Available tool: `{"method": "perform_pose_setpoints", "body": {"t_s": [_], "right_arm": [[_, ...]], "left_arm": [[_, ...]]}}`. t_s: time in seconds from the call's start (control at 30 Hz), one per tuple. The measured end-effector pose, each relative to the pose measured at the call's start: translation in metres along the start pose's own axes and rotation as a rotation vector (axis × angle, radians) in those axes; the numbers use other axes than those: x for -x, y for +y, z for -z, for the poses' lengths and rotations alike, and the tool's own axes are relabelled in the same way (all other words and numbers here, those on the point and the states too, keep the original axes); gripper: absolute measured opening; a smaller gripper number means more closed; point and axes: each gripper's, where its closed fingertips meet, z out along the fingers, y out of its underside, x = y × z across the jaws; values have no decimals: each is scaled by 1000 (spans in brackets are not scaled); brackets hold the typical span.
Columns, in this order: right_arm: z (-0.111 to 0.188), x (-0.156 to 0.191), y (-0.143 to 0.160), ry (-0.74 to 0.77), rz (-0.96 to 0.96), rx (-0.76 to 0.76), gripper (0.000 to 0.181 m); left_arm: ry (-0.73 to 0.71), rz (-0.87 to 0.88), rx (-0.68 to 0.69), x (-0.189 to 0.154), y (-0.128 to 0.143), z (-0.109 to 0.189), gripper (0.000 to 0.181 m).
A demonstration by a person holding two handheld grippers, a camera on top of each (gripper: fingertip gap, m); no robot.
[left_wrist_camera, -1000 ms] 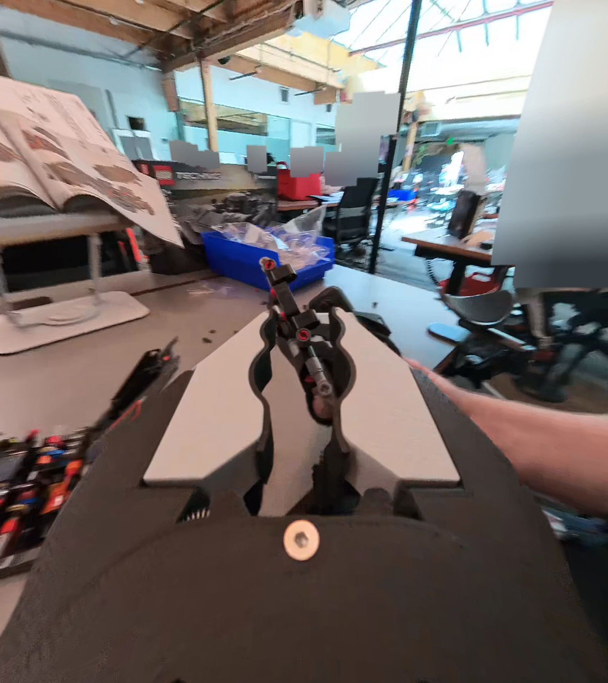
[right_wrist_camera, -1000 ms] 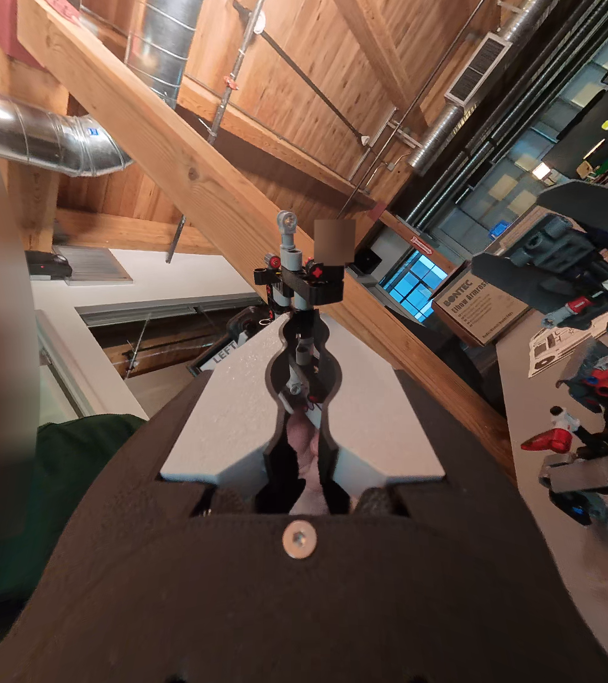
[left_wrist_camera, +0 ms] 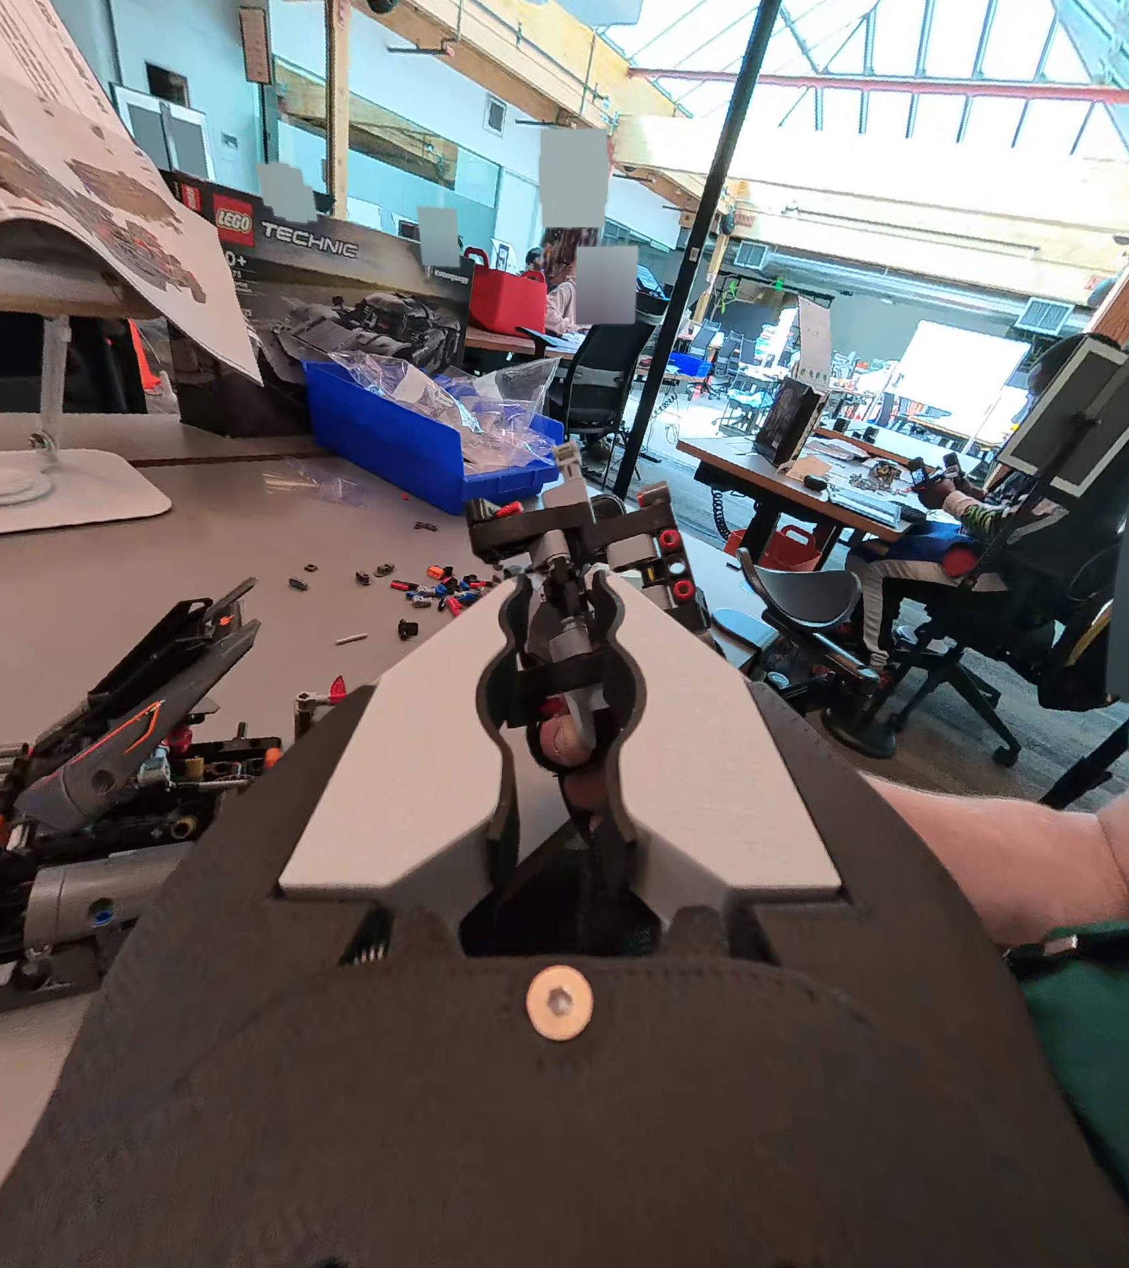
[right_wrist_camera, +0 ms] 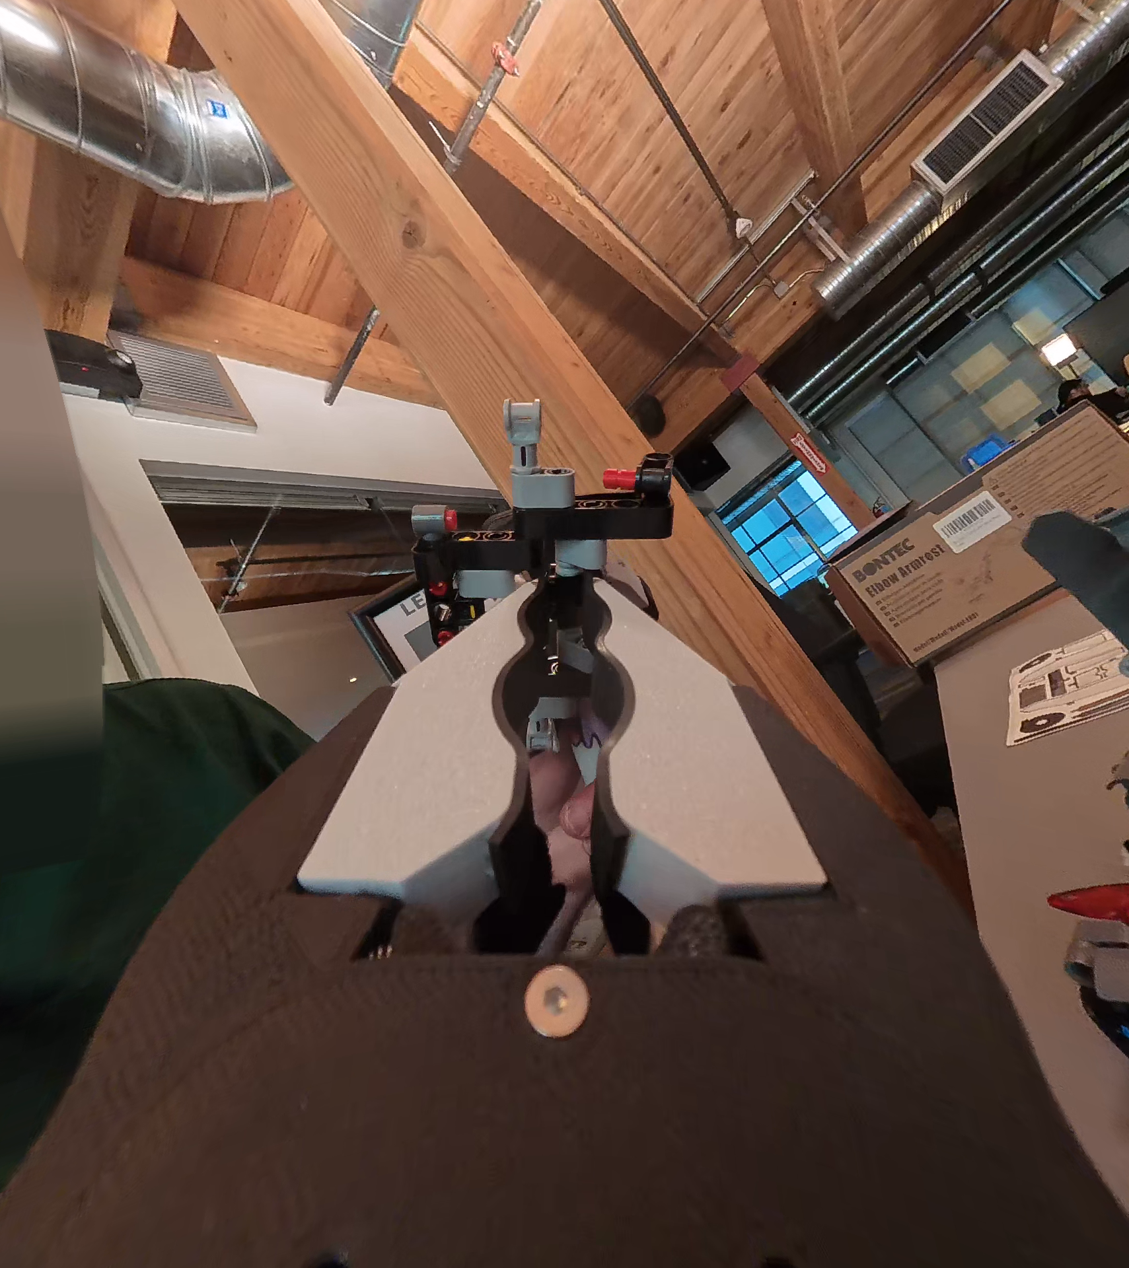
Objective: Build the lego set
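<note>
Two claws grip one thing: your left claw and right claw both pinch the small black-and-grey beam assembly with red pins, raised off the grey table, likely so you can turn it for the next fit. Left of your left claw lies the long dark half-built model; ahead of it, loose small pieces. Right of that claw the table ends, so keep inboard.

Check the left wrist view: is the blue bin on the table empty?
No, the blue bin behind the left gripper holds a heap of crumpled clear plastic bags that rises above its rim.
</note>
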Motion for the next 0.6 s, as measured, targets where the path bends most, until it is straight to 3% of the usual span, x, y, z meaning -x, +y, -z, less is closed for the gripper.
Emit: {"method": "perform_pose_setpoints", "body": {"t_s": [0.23,0.6], "right_arm": [[-7,5,3,-34,-5,0,6],[-9,17,0,-124,-54,-49,6]], "left_arm": [[76,116,-88,-5,-6,3,4],[198,266,-181,-16,-14,3,3]]}}
